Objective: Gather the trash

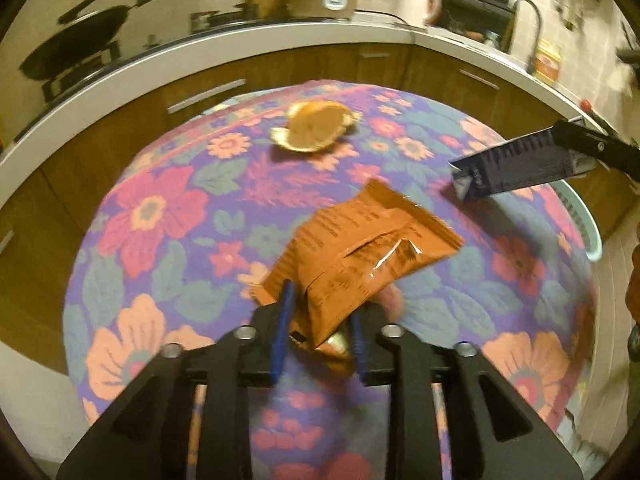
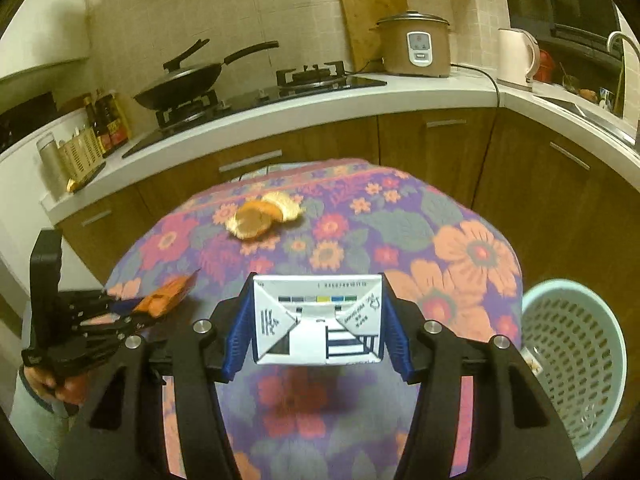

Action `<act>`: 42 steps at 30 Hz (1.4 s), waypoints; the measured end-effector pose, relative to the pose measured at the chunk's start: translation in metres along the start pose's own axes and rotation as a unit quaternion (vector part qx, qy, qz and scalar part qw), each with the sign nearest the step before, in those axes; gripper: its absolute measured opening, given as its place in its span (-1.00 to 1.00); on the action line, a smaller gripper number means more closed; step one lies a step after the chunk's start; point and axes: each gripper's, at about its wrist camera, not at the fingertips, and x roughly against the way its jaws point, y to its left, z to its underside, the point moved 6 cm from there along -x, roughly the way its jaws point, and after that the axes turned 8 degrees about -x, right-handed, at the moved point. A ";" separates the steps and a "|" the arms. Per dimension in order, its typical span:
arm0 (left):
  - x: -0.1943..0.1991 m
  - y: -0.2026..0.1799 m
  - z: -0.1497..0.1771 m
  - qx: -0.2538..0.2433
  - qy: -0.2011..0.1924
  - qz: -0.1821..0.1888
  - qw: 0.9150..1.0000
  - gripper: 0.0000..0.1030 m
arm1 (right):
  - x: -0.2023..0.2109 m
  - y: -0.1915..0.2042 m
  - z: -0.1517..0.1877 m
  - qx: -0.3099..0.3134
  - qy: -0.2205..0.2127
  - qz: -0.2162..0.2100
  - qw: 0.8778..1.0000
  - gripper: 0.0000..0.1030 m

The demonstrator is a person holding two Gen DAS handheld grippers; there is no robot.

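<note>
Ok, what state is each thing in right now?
Left gripper: around the orange wrapper, wrapper off the table.
Right gripper: shut on the carton.
Orange peel: lying on the tablecloth.
Basket: upright beside the table.

Basket [image 1: 588, 236] mostly hidden behind tablecloth [image 1: 160, 216], wrapper [image 1: 360, 252] print motion-blurred

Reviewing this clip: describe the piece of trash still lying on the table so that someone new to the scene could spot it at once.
Start at the table with the floral cloth in front of the kitchen counter. Near its far edge, toward the stove, lies the orange peel, curled, pale inside. It alone rests on the cloth ungripped: the orange wrapper and the white carton sit in the grippers.
</note>
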 end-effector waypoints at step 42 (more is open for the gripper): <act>-0.013 -0.026 -0.010 0.015 -0.007 0.055 0.998 -0.49 | -0.046 -0.024 0.058 0.001 0.102 0.087 0.991 0.46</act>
